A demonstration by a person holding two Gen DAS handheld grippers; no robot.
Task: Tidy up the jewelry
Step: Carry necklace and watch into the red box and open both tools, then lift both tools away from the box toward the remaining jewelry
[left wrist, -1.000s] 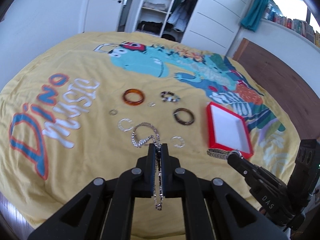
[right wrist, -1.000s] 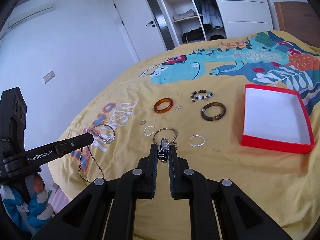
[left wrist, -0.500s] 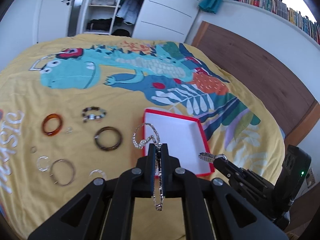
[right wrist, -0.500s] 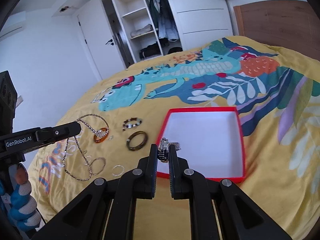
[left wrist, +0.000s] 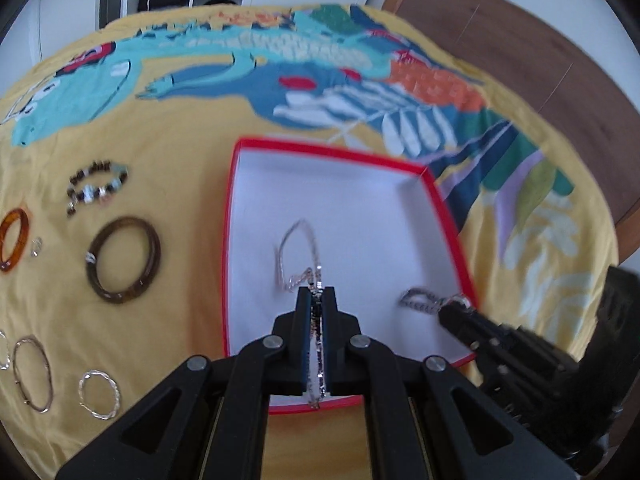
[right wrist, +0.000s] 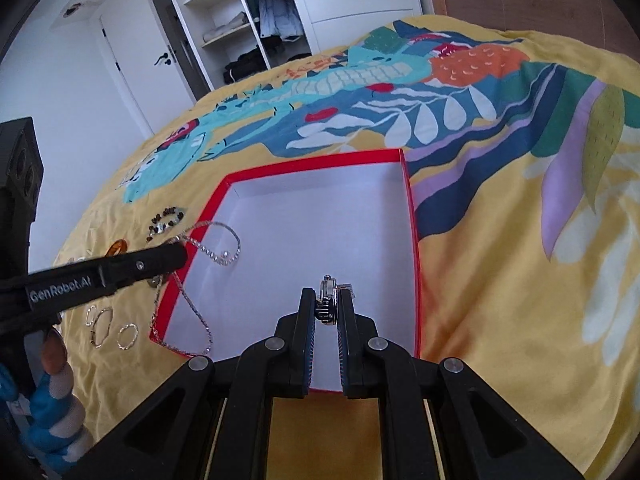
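A red box [left wrist: 234,240] with a white inside lies open on the yellow bedspread; it also shows in the right wrist view [right wrist: 412,216]. My left gripper [left wrist: 318,292] is shut on a silver chain necklace [left wrist: 294,248], which hangs in loops over the box [right wrist: 216,248]. My right gripper [right wrist: 328,296] is shut on a silver metal wristwatch [right wrist: 328,304] and holds it over the box's near right part; the watch band shows in the left wrist view [left wrist: 424,302].
Left of the box lie a dark brown bangle [left wrist: 124,260], a beaded bracelet [left wrist: 96,190], an amber bangle [left wrist: 14,236], a small ring [left wrist: 37,246] and thin silver hoops [left wrist: 98,394]. A wooden headboard [left wrist: 540,68] and a wardrobe [right wrist: 280,8] stand behind.
Both grippers have moved right and forward from over the loose jewelry to above the red box, each still holding its piece. The box now fills the middle of both views.
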